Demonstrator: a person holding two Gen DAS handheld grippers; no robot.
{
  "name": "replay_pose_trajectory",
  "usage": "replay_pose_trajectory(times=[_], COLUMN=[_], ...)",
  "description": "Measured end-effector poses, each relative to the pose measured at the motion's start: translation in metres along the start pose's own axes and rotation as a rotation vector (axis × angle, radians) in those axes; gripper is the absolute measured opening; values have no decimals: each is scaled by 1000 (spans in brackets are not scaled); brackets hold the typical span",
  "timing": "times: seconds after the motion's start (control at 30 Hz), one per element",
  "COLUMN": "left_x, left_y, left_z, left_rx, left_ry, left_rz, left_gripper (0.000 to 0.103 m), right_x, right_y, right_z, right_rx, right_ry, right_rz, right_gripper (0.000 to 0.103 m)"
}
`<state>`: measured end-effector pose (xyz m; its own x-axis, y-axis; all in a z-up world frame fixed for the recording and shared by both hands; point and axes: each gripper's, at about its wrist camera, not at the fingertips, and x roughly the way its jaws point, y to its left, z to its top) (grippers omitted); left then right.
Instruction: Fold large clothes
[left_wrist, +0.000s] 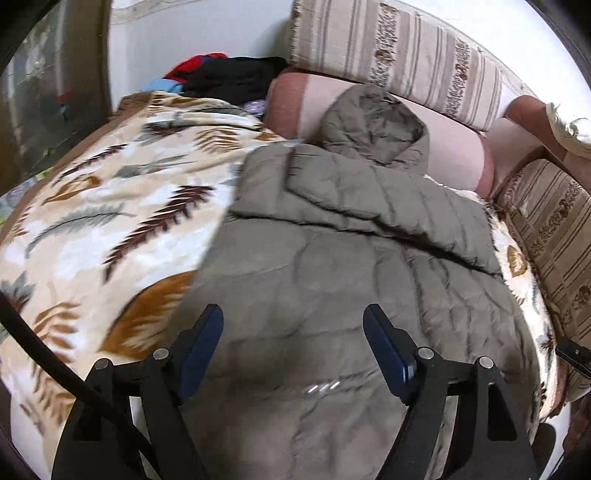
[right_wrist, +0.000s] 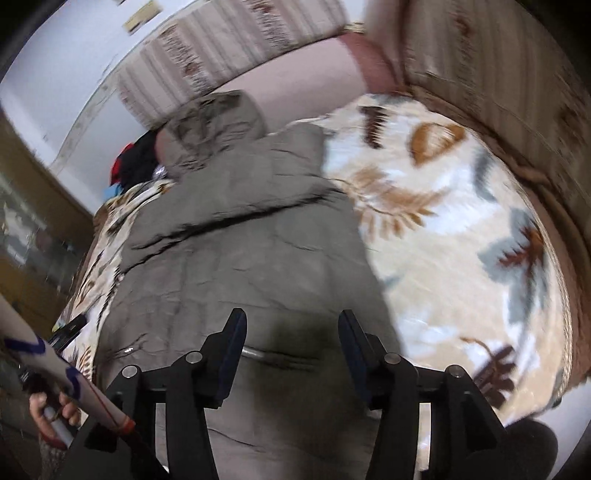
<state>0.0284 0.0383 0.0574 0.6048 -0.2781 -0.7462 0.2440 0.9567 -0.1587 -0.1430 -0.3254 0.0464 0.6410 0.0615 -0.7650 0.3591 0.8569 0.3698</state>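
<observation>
A grey-green quilted puffer jacket (left_wrist: 332, 266) lies flat on a leaf-patterned blanket (left_wrist: 110, 221) that covers the sofa seat. Its hood (left_wrist: 373, 125) points toward the back of the sofa and rests against a pink bolster (left_wrist: 450, 147). A sleeve or side panel is folded across the upper body, leaving a diagonal ridge below the hood. The jacket's hem end lies at the front edge of the seat, nearest both cameras. In the right wrist view the same jacket (right_wrist: 240, 251) runs from the front edge up toward the back, with open blanket (right_wrist: 443, 229) on its right.

The left gripper (left_wrist: 293, 325) hovers over the hem end of the jacket, jaws spread wide, with nothing between them. The right gripper (right_wrist: 291, 328) is likewise above the lower part of the jacket, jaws spread apart and holding nothing; a metallic zipper or seam line shows on the fabric between them.

Striped patterned cushions (left_wrist: 399, 55) stand along the back of the sofa and at its right end. A heap of dark and red clothes (left_wrist: 225, 74) sits at the far left corner of the seat. The person's hand (right_wrist: 51, 410) shows at the lower left of the right wrist view. Both views are motion-blurred.
</observation>
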Motion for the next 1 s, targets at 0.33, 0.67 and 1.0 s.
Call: replay_pose_trajectory(times=[0.33,0.67,1.0], left_x=[57,79,105], left_y=[-22,5,23], left_z=[21,14,19], left_rx=[116,148,61], left_ry=[-107,-104,6], left_rz=[37,-42,-144], left_gripper=[77,77,77], right_x=[42,183,289], right_y=[129,240,301], right_z=[87,235,383], right_rx=[-226,-165,-40], right_ry=[37,109,-53], right_rz=[-41,-57,-75], right_gripper=[63,67,86])
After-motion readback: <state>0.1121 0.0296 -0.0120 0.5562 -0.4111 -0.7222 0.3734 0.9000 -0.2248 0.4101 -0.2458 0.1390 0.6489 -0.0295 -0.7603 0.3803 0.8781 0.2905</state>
